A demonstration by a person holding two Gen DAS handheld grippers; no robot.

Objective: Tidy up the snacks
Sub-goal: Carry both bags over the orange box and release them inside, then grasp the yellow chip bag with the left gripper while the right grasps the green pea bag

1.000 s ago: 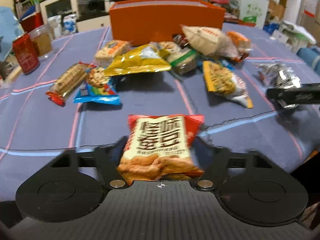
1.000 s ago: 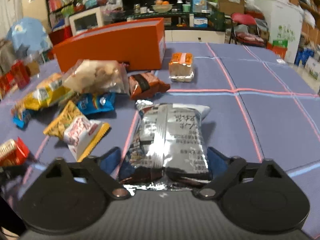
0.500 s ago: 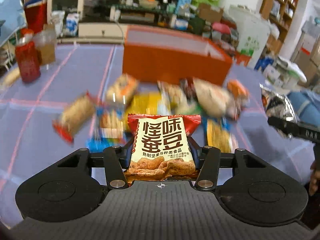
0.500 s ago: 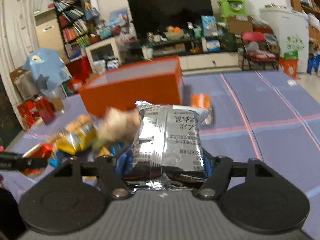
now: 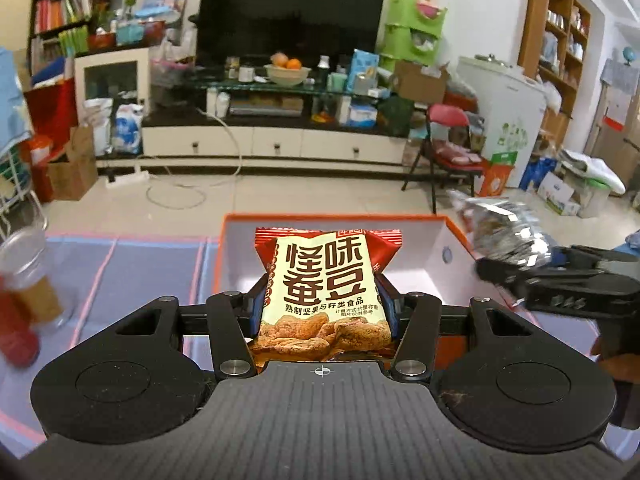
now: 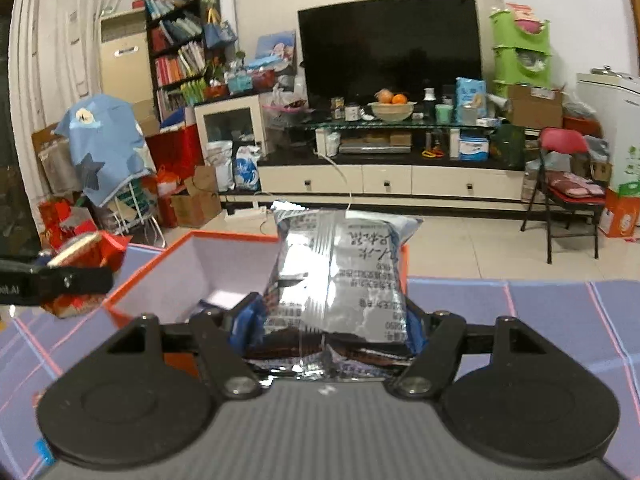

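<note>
- Left gripper (image 5: pixel 322 312): clamped on the red-and-cream snack packet (image 5: pixel 326 284), pads pressing both side edges. The packet is held above the near rim of the orange box (image 5: pixel 460 236), over the open white interior.
- Right gripper (image 6: pixel 328 326): clamped on the silver foil packet (image 6: pixel 340 276), its fingers set wider on the bulkier pack. This packet is held over the near right part of the box; the far right corner of the box is hidden behind it.
- Box location: on the purple checked tablecloth (image 6: pixel 540 312), near the table's far edge.
- Risk, collision: both grippers converge on the same opening. In the left view the right gripper sits just beside the right wall; simultaneous release could make the packets or fingers clash.
- Risk, missed drop: a packet released too close to the rim may catch on the wall and fall onto the cloth.
- Risk, slip: the foil is smooth and air-filled; judged liable to slide if the grip eases early.
- Appearance: left packet flat, brown characters, printed fried pieces. Right packet crinkled, reflective, printed text upside down.
</note>
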